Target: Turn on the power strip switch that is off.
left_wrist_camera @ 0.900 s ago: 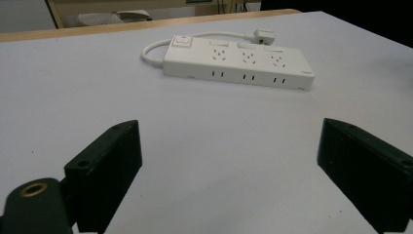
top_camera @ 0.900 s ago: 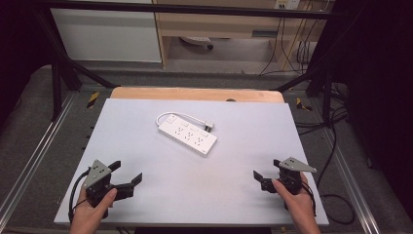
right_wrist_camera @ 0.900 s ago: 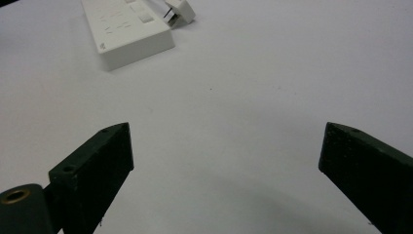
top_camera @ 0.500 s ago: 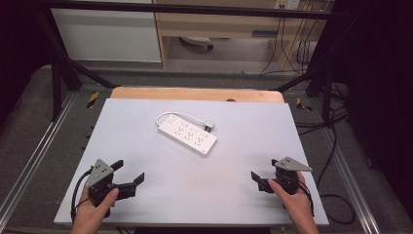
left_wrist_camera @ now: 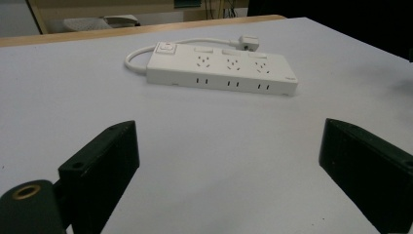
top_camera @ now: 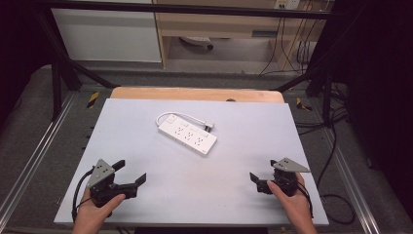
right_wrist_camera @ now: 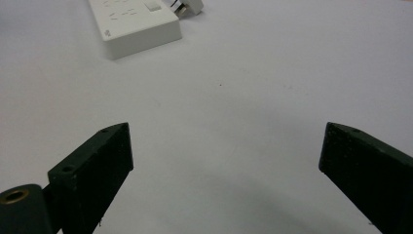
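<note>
Two hand-held claws sit at the near edge of a pale grey desk [top_camera: 146, 141] in the high view. A white power strip [top_camera: 188, 137] lies flat near the desk's middle, its short cord and plug [top_camera: 208, 126] curled behind it. The left claw [top_camera: 132, 171], jaws spread wide, is well apart from the strip toward the near left corner; the right claw [top_camera: 256, 181] sits near the right corner.

From the left claw [left_wrist_camera: 229, 161] view, the strip [left_wrist_camera: 221, 70] lies ahead beyond wide-spread jaws.

From the right claw [right_wrist_camera: 226, 165] view, jaws gape wide and empty, with the strip's end [right_wrist_camera: 134, 24] far ahead to the left.
</note>
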Demonstrator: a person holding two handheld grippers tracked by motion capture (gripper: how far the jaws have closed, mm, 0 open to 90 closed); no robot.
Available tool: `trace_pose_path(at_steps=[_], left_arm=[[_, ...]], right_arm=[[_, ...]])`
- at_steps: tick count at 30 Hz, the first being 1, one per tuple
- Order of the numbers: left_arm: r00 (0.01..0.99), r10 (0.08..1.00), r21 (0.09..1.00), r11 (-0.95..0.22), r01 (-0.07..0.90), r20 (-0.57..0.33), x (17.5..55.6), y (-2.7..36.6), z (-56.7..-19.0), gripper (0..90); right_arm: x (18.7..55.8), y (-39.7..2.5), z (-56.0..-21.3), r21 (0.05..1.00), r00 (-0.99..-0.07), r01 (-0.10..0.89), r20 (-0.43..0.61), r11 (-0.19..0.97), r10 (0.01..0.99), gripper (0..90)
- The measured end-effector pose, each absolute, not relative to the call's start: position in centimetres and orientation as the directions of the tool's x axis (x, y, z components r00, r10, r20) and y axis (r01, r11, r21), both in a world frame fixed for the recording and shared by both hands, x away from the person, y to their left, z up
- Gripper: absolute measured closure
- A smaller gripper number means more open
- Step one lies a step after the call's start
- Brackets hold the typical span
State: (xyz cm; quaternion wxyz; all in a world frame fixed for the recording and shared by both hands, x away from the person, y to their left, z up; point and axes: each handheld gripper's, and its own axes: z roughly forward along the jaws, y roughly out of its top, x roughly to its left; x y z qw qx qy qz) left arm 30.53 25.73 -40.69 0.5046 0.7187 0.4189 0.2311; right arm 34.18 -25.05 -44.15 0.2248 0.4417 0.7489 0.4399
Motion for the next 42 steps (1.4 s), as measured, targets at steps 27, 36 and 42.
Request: trace_pose_path(at_steps=[27,36,42], left_arm=[[0.587,0.797,0.92,-0.113,0.376,-0.142,32.1,23.0,-39.3,7.8],[0.604,0.785,0.929,-0.111,0.352,-0.135,33.5,21.9,-37.6,7.8],[0.63,0.765,0.929,-0.124,0.349,-0.135,34.7,20.5,-36.8,7.8]], right_arm=[[34.1,-25.4,-43.9,0.856,-0.503,0.479,0.086,0.194,0.86,4.0],[34.0,-25.0,-43.9,0.856,-0.515,0.475,0.082,0.204,0.853,3.4],[34.0,-25.2,-43.9,0.86,-0.519,0.467,0.08,0.205,0.851,3.0]])
